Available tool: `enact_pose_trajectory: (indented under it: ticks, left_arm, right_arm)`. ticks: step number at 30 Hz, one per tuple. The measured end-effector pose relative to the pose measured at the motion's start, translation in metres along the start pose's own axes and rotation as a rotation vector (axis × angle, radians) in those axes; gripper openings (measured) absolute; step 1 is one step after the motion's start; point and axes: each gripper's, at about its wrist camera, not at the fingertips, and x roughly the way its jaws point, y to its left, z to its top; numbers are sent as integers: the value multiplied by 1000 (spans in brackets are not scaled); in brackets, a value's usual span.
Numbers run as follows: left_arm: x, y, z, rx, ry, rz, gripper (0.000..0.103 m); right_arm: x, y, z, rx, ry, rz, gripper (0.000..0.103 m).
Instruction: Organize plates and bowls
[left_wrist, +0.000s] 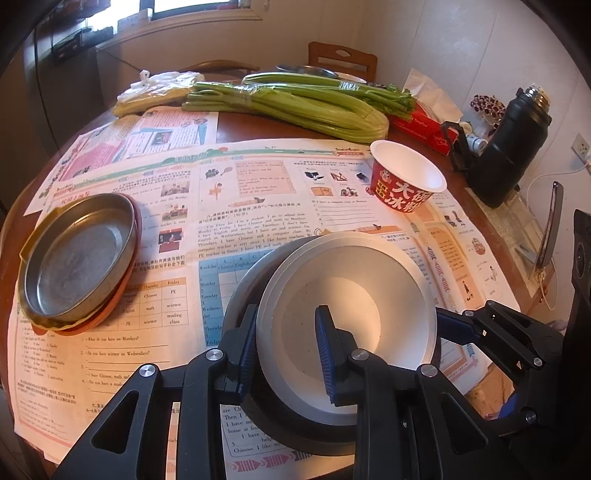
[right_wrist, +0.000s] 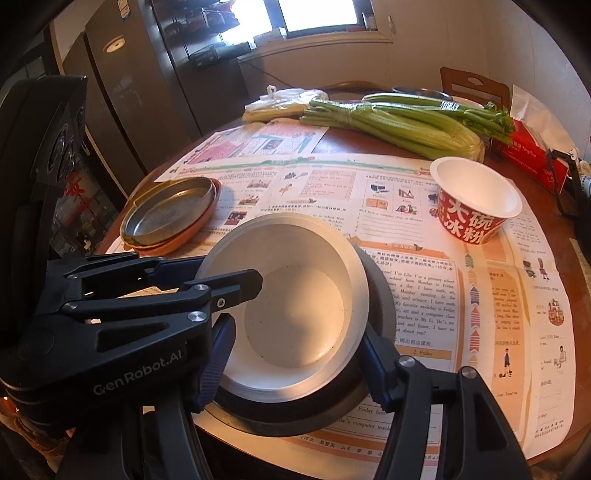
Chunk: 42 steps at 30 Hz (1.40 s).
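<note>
A white bowl (left_wrist: 351, 295) (right_wrist: 295, 317), its rim layered as if several are nested, sits inside a dark grey bowl (left_wrist: 295, 424) (right_wrist: 288, 413) over the newspaper. My left gripper (left_wrist: 286, 317) (right_wrist: 229, 269) is shut on the white bowl's rim, one finger inside and one outside. My right gripper (right_wrist: 297, 343) (left_wrist: 465, 325) straddles the near part of the white bowl, its blue pads against both sides. A metal plate (left_wrist: 81, 254) (right_wrist: 170, 210) lies on stacked orange plates at the left. A red paper bowl (left_wrist: 406, 177) (right_wrist: 476, 195) stands upright at the far right.
Newspaper (left_wrist: 229, 184) covers the round wooden table. Celery bunches (left_wrist: 295, 103) (right_wrist: 399, 122), a plastic bag (left_wrist: 159, 88) and a metal bowl (left_wrist: 306, 70) lie at the back. A red tissue box (left_wrist: 421, 125), a black flask (left_wrist: 513, 140) and a phone (left_wrist: 550, 225) crowd the right edge.
</note>
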Motion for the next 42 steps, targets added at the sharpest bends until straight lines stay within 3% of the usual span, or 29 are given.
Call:
enact_pose_trajectory:
  ticks: [26,42]
  left_arm:
    - [-4,9,0,-19,-13,-21,32]
    - [-15,19,1,-45,-40,-19,32]
  right_arm:
    - [6,6,3,-20,8,-47,64]
    - [-9,5,8,-11,-39,-52,64]
